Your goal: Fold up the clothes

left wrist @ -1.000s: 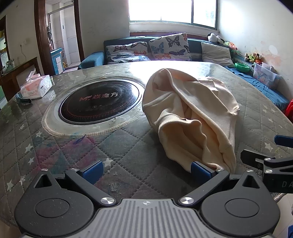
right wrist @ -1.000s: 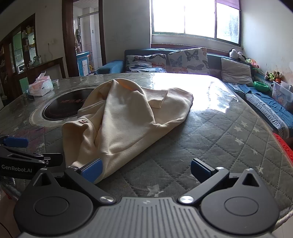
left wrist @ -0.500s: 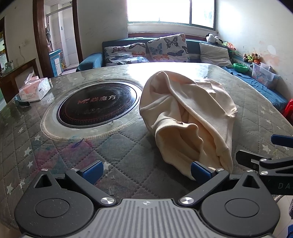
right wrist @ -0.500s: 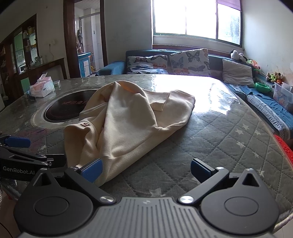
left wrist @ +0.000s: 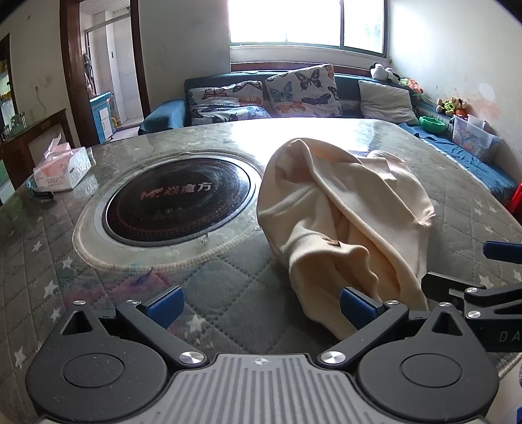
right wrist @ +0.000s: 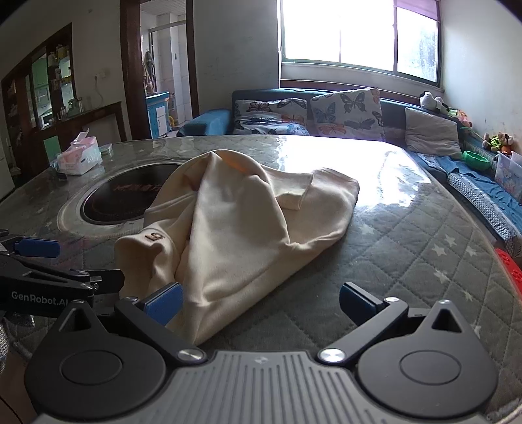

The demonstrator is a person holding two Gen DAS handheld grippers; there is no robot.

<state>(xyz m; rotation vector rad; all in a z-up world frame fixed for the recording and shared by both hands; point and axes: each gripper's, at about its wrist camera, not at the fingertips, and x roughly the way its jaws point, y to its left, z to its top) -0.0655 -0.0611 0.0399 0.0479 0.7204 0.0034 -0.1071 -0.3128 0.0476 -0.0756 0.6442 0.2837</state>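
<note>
One cream-coloured garment [left wrist: 345,208] lies in a loose, crumpled heap on a round surface [left wrist: 208,287] covered with a grey quilted cloth printed with small stars, under a glossy clear sheet. The heap sits right of the middle of the surface, its left edge just beside one black round cooktop [left wrist: 177,202] set into the centre and marked with printed lettering. A small brown label [left wrist: 331,242] shows on a ribbed band near the front of the garment. Two handheld grippers hover low at the near edge of the surface, side by side. The left gripper [left wrist: 259,305] has its two blue-padded fingers spread wide apart with nothing between them; its right finger [left wrist: 354,306] sits right at the near fold of the garment, though contact cannot be judged. The right gripper [right wrist: 259,301] also has its two fingers spread wide and empty; its left finger [right wrist: 163,301] is at the garment's near hem, partly overlapping it in view. One pink-and-white tissue box [left wrist: 62,169] stands at the far left of the surface, well apart from the garment. Behind the surface runs a blue sofa [left wrist: 163,112] with two butterfly-print cushions [left wrist: 301,89] and one plain grey cushion [left wrist: 386,101], beneath one bright window [left wrist: 306,24]
</note>
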